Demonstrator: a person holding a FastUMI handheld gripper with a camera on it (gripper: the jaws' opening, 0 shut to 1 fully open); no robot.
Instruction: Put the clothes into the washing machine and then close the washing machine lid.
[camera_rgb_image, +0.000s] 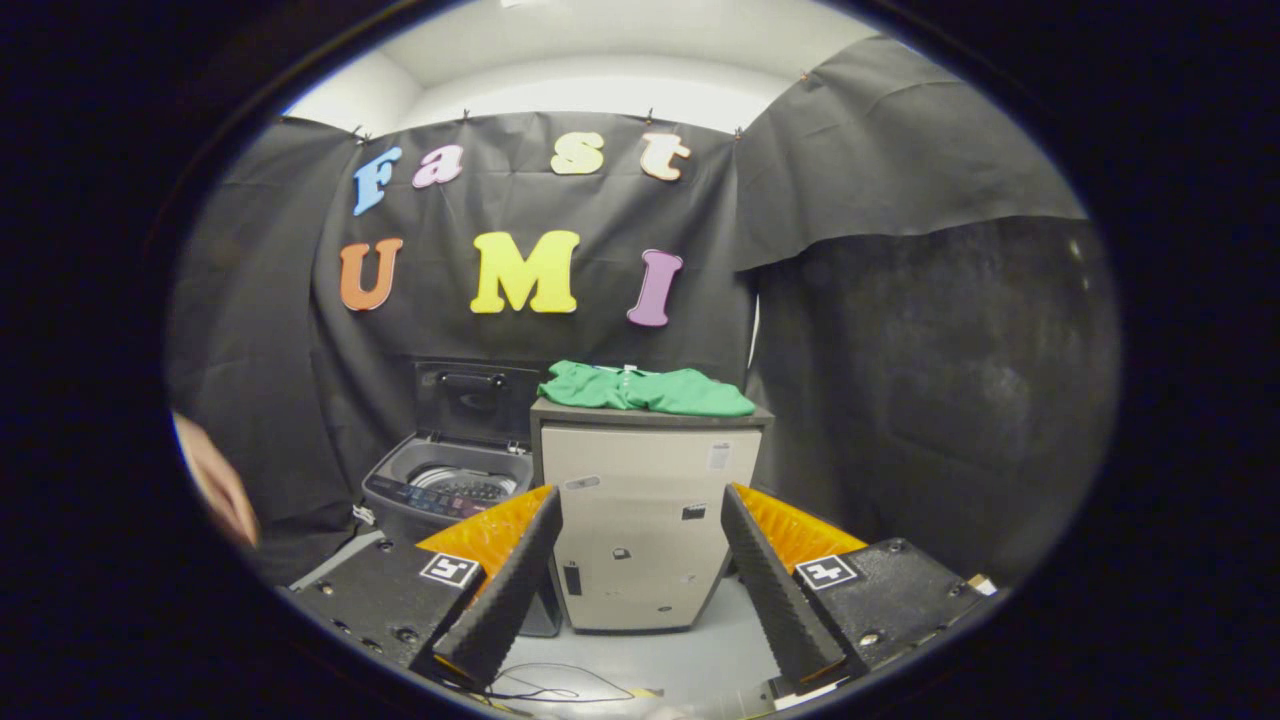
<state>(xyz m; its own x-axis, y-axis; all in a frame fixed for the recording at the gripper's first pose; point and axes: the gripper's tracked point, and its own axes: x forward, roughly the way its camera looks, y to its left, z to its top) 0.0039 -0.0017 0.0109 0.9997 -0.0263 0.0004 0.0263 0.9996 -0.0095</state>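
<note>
A green garment (648, 389) lies folded on top of a beige cabinet (645, 520), well beyond my fingers. Left of the cabinet stands a small top-loading washing machine (450, 487) with its dark lid (472, 398) raised upright at the back, so the metal drum shows. My gripper (638, 510) is open, its two fingers spread wide with nothing between them, and the cabinet's front shows in the gap. Both the garment and the washer are some way ahead of the fingertips.
Black cloth walls close the booth behind and to the right. A person's hand (215, 490) shows at the far left. A thin cable (560, 685) lies on the pale floor (690, 665) just ahead of the fingers.
</note>
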